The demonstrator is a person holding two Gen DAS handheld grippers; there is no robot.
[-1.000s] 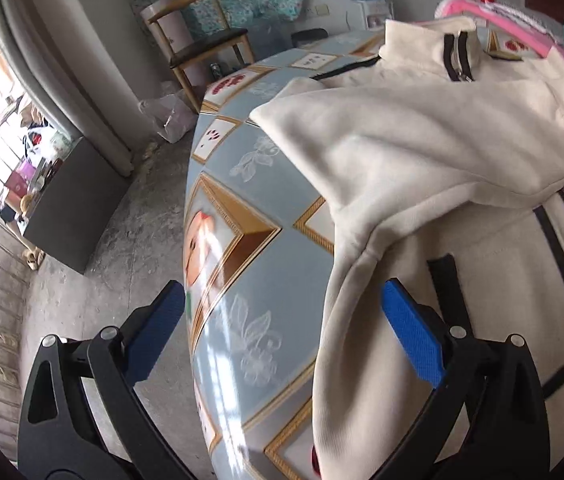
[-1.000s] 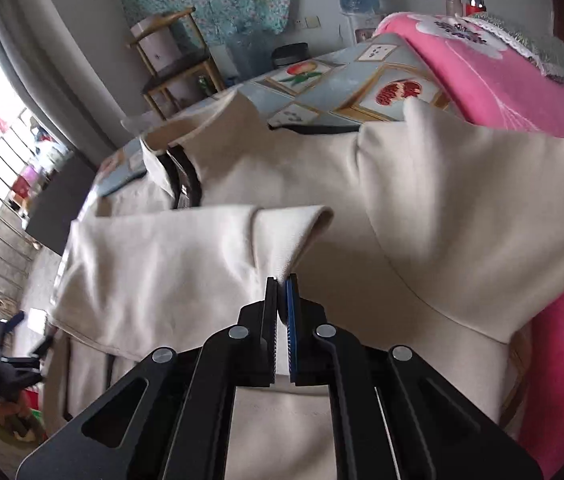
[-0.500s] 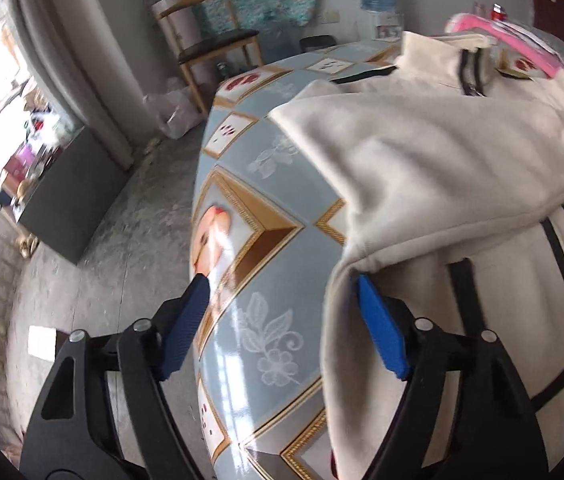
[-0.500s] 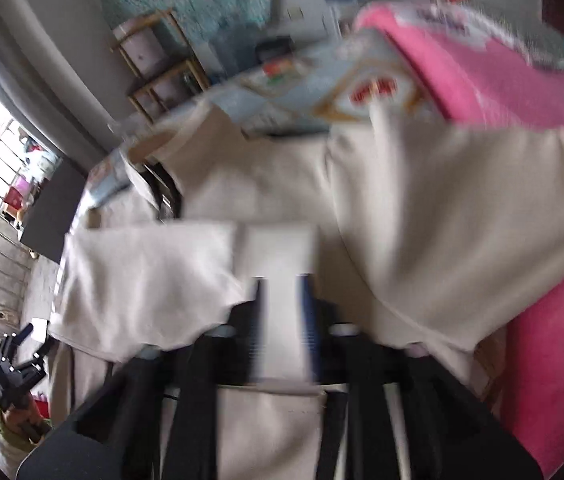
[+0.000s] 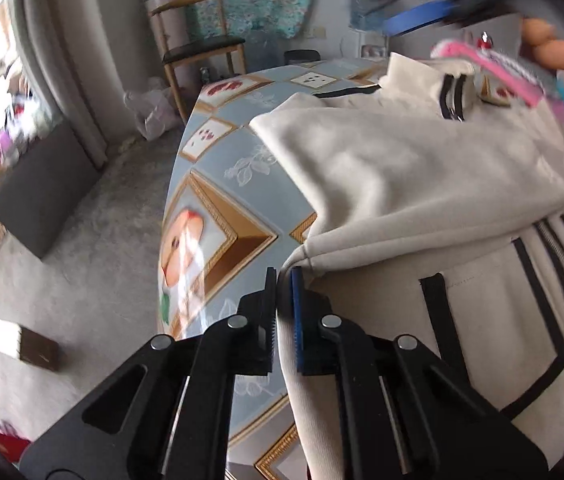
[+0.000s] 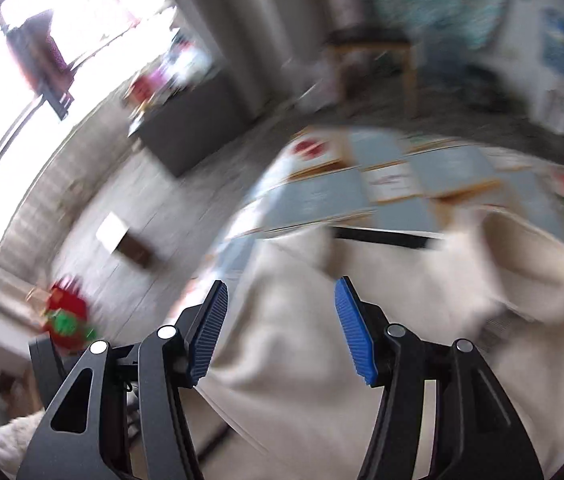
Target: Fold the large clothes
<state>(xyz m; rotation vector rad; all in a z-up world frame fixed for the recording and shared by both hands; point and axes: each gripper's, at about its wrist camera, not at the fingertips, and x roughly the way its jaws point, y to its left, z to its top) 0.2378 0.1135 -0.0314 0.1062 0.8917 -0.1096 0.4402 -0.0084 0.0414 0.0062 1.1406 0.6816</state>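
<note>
My left gripper (image 5: 284, 280), wide apart a second ago, has just been closing and now pinches the side edge of the cream fleece jacket with black stripes (image 5: 422, 184), which lies ahead of and to the right of it on the blue tablecloth printed with gold-framed fruit (image 5: 218, 184). My right gripper (image 6: 280, 300), clamped on the folded sleeve a second ago, has just been opening; its blue pads stand apart above the cloth, holding nothing. I judge the sleeve fold finished and a side fold starting.

L gripper (image 5: 284, 280) has just closed, pinching edge of cream jacket (image 5: 422, 184) on blue patterned tablecloth (image 5: 218, 184), wooden chair (image 5: 198, 40) behind.
</note>
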